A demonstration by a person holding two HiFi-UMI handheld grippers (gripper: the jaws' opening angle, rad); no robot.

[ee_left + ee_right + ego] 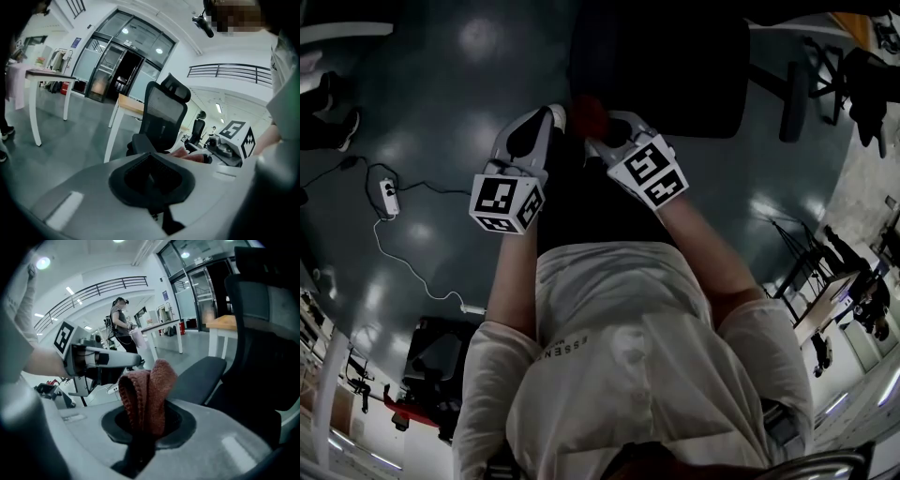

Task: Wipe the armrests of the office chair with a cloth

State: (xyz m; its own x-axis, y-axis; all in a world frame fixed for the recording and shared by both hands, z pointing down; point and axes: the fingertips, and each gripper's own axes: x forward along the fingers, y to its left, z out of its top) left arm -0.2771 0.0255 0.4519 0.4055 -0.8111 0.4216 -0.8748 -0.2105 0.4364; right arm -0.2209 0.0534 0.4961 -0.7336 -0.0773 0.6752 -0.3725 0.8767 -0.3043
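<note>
The person's white shirt (619, 375) fills the bottom of the head view, with both bare forearms reaching forward and down from it. Each hand holds a gripper, and the two grippers sit really close together, tips nearly side by side, over the gray floor (441, 84) right at the front edge of the office chair (675, 75).

The right gripper (598, 131) is clamped on the cloth (589, 114). Its own view makes that super clear: a rust-red knit cloth (147, 394), folded over, stands up out of the pinched jaws. Behind it is the chair's dark seat pad (201, 376), with the backrest rising on the right of that view. The cloth doesn't seem to be touching the chair, and the armrests can't really be picked out in any view.

The left gripper (555, 117) is squeezed closed with nothing in it. Its view just shows the jaws together and dark, and past them the mesh-backed chair with a headrest, plus a bit of the red cloth off to the right.

Background stuff: a white power strip (389, 195) with its cable lies on the floor, there's a white table (47, 75) by the glass doors, and another person (119, 322) is standing well off in the right gripper view.
</note>
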